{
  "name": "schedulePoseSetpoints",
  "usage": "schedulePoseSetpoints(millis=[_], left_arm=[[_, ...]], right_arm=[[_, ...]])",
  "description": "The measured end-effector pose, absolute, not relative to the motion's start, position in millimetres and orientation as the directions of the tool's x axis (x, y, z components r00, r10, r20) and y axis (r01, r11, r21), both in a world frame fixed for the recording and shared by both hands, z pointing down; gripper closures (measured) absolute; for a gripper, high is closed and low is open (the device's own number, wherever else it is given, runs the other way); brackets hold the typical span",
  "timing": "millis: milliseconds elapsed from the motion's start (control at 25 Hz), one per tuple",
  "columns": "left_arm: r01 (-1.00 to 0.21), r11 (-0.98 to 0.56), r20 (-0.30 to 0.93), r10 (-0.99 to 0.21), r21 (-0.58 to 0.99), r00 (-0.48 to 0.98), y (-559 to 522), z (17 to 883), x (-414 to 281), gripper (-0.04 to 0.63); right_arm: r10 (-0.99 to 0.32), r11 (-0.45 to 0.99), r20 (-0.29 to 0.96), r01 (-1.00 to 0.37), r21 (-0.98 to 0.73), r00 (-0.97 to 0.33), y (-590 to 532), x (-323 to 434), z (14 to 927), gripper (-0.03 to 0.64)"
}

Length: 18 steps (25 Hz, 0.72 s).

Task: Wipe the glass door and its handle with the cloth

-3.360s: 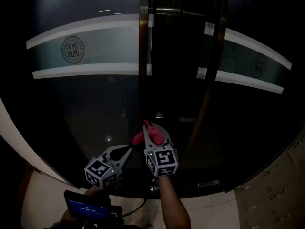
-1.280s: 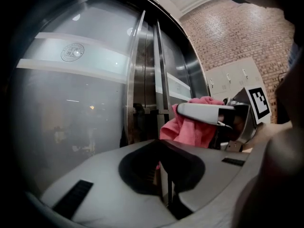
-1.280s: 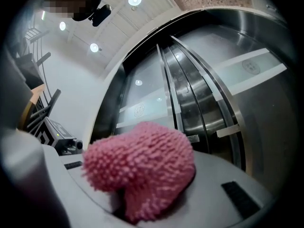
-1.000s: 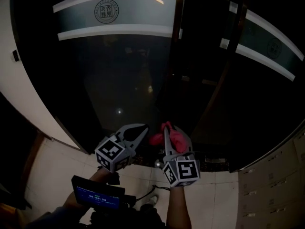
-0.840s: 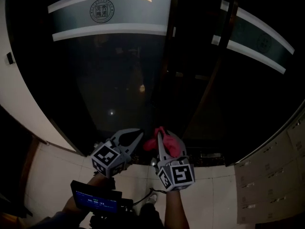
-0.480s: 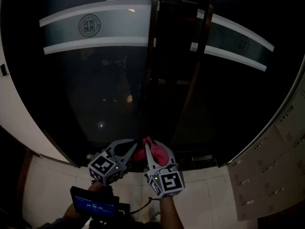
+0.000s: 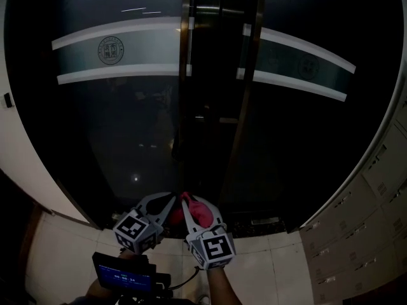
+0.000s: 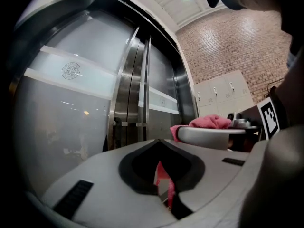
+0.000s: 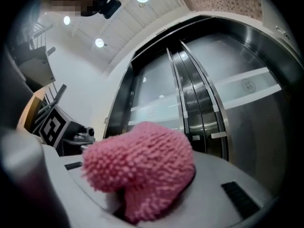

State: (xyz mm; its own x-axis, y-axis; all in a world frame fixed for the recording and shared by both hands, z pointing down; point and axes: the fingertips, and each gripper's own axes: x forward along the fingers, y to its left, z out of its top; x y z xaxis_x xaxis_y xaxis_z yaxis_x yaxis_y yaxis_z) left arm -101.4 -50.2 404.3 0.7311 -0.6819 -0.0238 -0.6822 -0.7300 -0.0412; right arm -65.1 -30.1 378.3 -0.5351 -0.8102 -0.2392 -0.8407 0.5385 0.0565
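Losing the cloth (image 9: 140,170) looks like the main hazard. It is a thick pink bundle that bulges well past the jaws of the right gripper (image 7: 200,213). A hard drag across the glass door (image 7: 121,145) could, I judge, roll it out of the clamp and drop it onto the tiled floor (image 7: 70,253) at 7 o'clock. If the wad shifts, a bare jaw tip could scrape the glass or knock the steel handle (image 7: 184,100), the upright bar running from 12 o'clock down toward the centre of the head view. The left gripper (image 8: 159,144) sits just beside the right one at 6 o'clock, close enough to catch the hanging cloth during a sweep. The dim light may also hide missed patches on the dark pane. The right gripper's jaws are clamped on the cloth, which fills the gap between them and spills over the top. In its own view the door stands beyond the bundle and seems apart from it, though contact cannot be ruled out. The left gripper's jaws meet at the tips and enclose only a dark hollow. A sliver of pink shows in the slit behind them, and I cannot tell whether it is a nipped corner of cloth or cloth seen through the gap. The cloth lies low at 6 o'clock, near the door's bottom edge.
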Motion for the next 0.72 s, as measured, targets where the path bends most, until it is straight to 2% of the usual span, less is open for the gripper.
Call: schedulePoseSetpoints(millis=[720], left_arm=[[-0.716, -0.697, -0.011, -0.716, -0.039, 0.698, -32, 409, -88, 0.583]], right_arm=[[-0.825, 0.526, -0.23, -0.85, 0.023, -0.517, -18, -38, 382, 0.566]])
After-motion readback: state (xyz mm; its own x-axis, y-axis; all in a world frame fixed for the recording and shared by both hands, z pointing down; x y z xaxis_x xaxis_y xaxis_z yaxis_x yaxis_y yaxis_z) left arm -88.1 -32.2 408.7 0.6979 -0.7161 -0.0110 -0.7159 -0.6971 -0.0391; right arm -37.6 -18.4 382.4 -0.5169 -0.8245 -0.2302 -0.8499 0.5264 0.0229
